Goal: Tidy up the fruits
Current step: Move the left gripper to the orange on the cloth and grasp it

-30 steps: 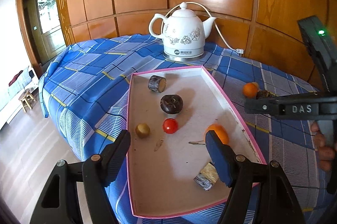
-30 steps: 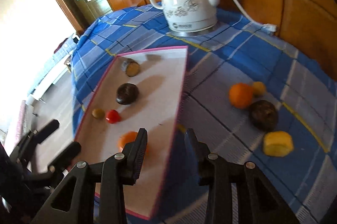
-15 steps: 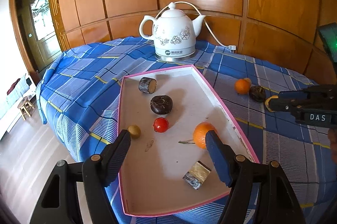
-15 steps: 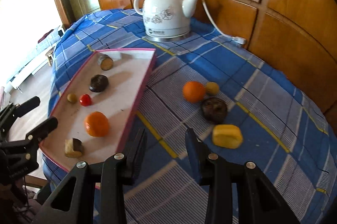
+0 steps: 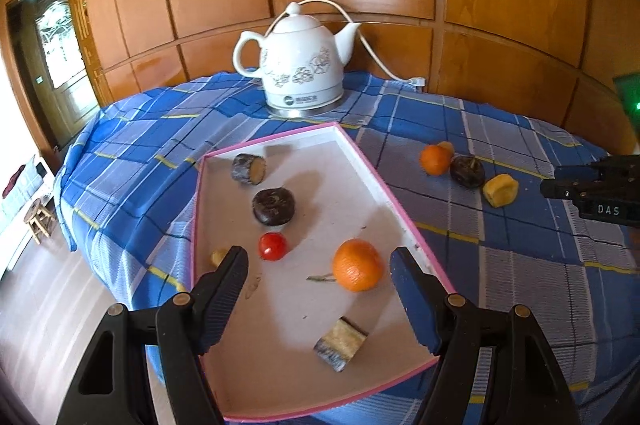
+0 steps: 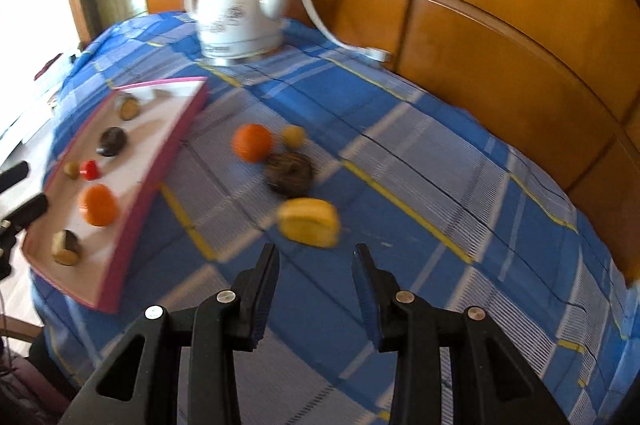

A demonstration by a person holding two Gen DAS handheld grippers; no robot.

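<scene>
A pink-rimmed white tray (image 5: 372, 181) (image 6: 160, 161) lies on the blue plaid cloth. In it are an orange (image 5: 357, 265), a red tomato (image 5: 273, 245), a dark round fruit (image 5: 273, 205), two cut brown pieces (image 5: 249, 168) and a small yellowish fruit. My left gripper (image 5: 318, 277) is open and empty over the tray's near end. On the cloth to the right lie an orange (image 6: 253, 142), a small yellow fruit (image 6: 293, 136), a dark fruit (image 6: 290, 173) and a yellow piece (image 6: 309, 221). My right gripper (image 6: 316, 265) is open and empty just short of the yellow piece.
A white electric kettle (image 5: 298, 67) with its cord stands at the back by the wooden wall panels. The table edge drops to the floor at the left, where a small stool (image 5: 38, 221) stands. The right gripper also shows in the left wrist view (image 5: 592, 183).
My right gripper has swung right, away from the tray and toward the loose fruits on the cloth. My left gripper has drawn back slightly over the tray. Nothing was grasped.
</scene>
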